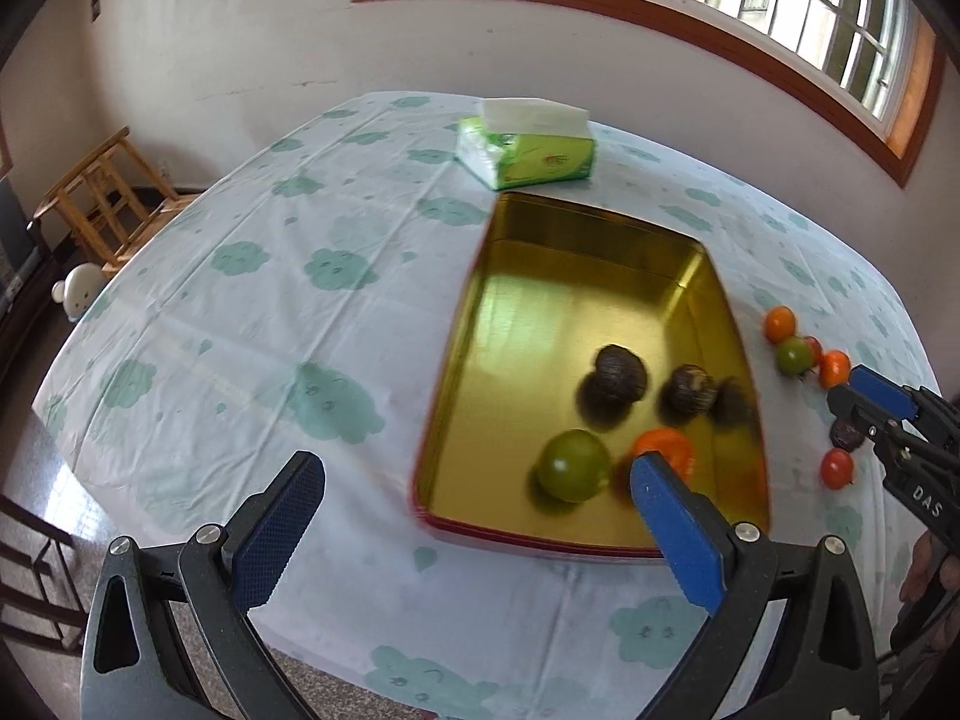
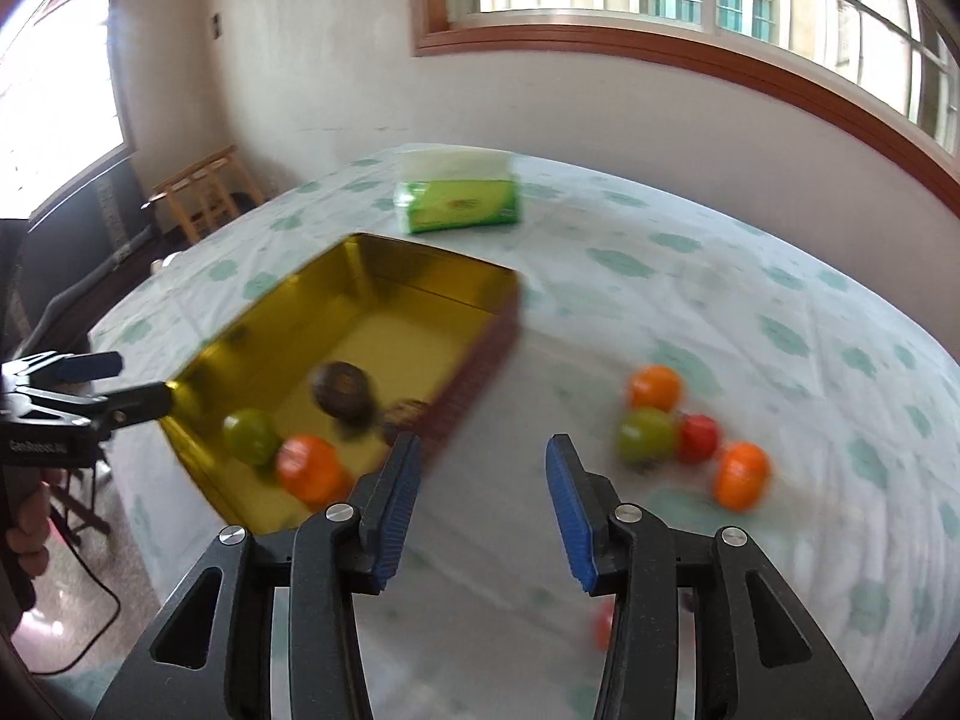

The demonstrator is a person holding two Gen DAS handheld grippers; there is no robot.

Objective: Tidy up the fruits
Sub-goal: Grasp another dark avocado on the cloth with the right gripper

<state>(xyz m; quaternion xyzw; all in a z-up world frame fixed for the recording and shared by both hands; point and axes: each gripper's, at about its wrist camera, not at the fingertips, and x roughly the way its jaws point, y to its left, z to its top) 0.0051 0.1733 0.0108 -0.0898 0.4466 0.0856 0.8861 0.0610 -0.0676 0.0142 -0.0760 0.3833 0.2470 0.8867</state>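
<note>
A: Biggest first: the bench point(image 1: 252, 312), cloud-print cloth, w/ a gold tin point(image 1: 576, 276) right of centre and a tissue pack point(image 1: 528, 150) behind it.

B: In the tin?

A: Four fruit, near end. Two dark ones point(image 1: 621, 375), one green point(image 1: 573, 465), one orange point(image 1: 663, 447).

B: Outside it?

A: Right of the tin, on the cloth. The right cam shows a cluster point(image 2: 690, 438) – two orange, one green, one red. The left cam adds a small dark one point(image 1: 846, 435) and a red point(image 1: 837, 468) nearer us. So approx six loose; blur, count's rough.

B: Grippers?

A: Left gripper point(image 1: 474, 516) spread wide, empty, by the tin's near-left corner. Right gripper point(image 2: 480, 498) also apart, empty, between tin and cluster.

B: Step?

A: Mid-sort, I'd say. Next prob. calls for the right gripper to reach a loose fruit, close gently – round, they'll roll.
</note>
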